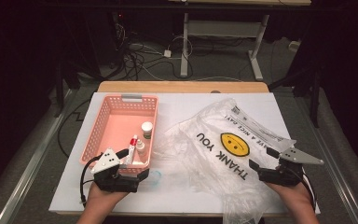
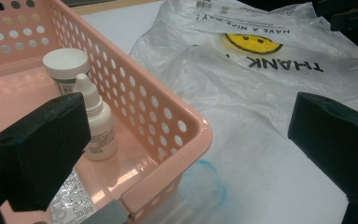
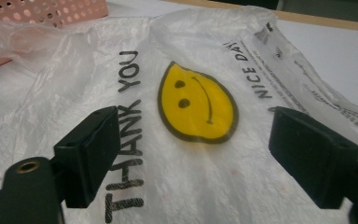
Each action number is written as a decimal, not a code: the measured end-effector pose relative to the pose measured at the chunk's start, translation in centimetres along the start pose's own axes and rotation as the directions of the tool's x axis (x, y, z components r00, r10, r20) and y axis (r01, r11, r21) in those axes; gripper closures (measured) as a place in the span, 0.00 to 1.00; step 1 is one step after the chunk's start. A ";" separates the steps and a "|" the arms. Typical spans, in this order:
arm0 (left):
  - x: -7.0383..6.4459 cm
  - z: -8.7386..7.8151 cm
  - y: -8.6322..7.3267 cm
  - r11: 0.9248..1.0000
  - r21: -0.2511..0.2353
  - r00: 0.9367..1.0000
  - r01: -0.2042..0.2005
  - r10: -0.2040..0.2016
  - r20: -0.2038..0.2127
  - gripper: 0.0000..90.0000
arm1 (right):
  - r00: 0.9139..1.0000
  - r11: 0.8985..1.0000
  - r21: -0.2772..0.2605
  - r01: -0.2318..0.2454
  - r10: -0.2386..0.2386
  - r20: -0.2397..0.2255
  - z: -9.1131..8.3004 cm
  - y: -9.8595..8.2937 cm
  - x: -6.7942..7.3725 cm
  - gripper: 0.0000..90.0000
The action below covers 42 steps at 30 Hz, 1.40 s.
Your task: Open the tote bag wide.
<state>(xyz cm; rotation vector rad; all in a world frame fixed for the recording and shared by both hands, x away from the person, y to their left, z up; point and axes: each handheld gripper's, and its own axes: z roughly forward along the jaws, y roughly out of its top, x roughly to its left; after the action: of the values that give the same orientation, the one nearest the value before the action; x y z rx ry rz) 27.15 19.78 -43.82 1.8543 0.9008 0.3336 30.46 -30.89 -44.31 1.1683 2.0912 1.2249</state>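
Note:
A pink perforated basket [image 1: 103, 126] stands at the left of the white table top. Inside it are a white-capped bottle [image 2: 66, 67], a small dropper bottle [image 2: 98, 123] and a red-capped tube [image 1: 133, 142]. My left gripper [image 1: 133, 164] is open at the basket's near right corner [image 2: 193, 135]; one jaw is over the basket's inside, the other over the table. A clear plastic bag [image 1: 214, 140] printed with THANK YOU and a yellow smiley [image 3: 196, 103] lies spread to the right. My right gripper [image 1: 263, 158] hovers open over the bag's near right part, holding nothing.
A faint blue ring [image 2: 207, 186] marks the table just beside the basket's near corner. The white table top [image 1: 177, 105] has bare room behind the bag and along the front edge. Beyond the table are dark floor, cables and a desk frame [image 1: 223, 32].

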 end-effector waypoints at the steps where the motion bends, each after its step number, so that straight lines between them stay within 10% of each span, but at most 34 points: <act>1: 0.0 0.0 0.0 1.000 -0.001 1.000 0.001 -0.001 -0.001 0.00 | 1.000 1.000 0.000 0.000 0.000 0.000 0.0 0.0 0.0 0.18; 8: 0.0 0.0 -0.1 1.000 0.000 1.000 -0.001 0.001 -0.006 0.00 | 0.999 1.000 0.009 0.015 -0.015 -0.028 1.2 0.7 1.5 0.01; 42: 0.2 -0.3 -0.2 1.000 -0.015 1.000 0.001 -0.001 -0.010 0.00 | 0.985 0.994 0.029 0.110 -0.105 -0.138 6.7 4.2 6.3 0.03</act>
<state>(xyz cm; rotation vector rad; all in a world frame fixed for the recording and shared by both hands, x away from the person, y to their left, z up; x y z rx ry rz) 27.02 20.19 -43.93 1.8399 0.9042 0.3482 33.73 -21.35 -43.88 0.9983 2.2539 1.2522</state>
